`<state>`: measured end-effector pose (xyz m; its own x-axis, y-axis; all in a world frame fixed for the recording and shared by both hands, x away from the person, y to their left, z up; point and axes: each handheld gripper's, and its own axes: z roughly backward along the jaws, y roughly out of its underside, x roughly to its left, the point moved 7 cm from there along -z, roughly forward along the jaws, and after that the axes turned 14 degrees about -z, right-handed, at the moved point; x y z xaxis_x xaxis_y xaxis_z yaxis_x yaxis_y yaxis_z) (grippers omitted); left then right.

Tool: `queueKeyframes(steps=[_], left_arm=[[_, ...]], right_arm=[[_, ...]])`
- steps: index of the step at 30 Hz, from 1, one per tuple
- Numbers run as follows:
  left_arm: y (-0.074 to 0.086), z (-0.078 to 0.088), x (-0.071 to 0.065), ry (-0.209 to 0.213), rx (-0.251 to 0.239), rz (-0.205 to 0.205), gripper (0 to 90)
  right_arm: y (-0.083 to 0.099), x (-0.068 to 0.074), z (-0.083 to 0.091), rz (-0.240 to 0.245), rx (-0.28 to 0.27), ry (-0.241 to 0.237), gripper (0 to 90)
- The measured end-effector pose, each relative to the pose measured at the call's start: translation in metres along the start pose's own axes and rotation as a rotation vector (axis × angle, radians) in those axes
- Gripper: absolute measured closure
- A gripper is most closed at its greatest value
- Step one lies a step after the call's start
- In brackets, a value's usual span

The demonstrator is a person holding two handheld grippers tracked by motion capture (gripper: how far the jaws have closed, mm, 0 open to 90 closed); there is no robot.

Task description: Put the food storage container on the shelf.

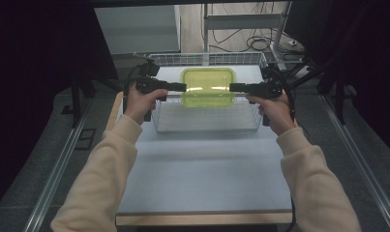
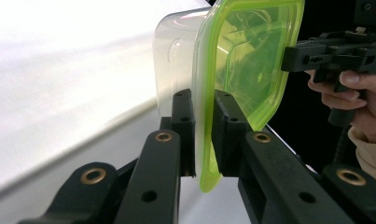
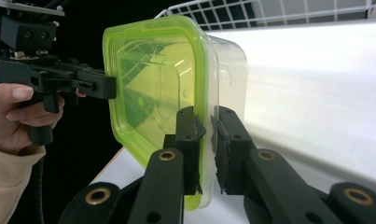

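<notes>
White tabletop (image 1: 202, 169) fills the centre of the high view. A white wire basket (image 1: 207, 121) sits across its upper middle. Above the basket, a clear container with a yellow-green lid (image 1: 208, 87) is held off the surface, one hand-held gripper at each end. Left hand-held gripper (image 1: 180, 87): jaws clamped on the lid rim at the container's left end; close view confirms the rim pinched between the pads (image 2: 203, 135). Right hand-held gripper (image 1: 235, 87): jaws closed on the rim at the opposite end (image 3: 205, 140). Cream sleeves (image 1: 100, 179) enter from the lower frame.
</notes>
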<state>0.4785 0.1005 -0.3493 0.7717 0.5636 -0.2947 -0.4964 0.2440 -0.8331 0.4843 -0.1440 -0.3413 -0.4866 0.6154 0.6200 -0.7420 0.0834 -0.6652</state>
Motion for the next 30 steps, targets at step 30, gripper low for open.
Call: queueKeyframes(steps=[30], left_arm=[[-0.018,-0.033,0.051,-0.040,0.013,0.145,64.1]], right_arm=[[-0.034,-0.030,-0.041,-0.046,-0.044,0.140,62.4]])
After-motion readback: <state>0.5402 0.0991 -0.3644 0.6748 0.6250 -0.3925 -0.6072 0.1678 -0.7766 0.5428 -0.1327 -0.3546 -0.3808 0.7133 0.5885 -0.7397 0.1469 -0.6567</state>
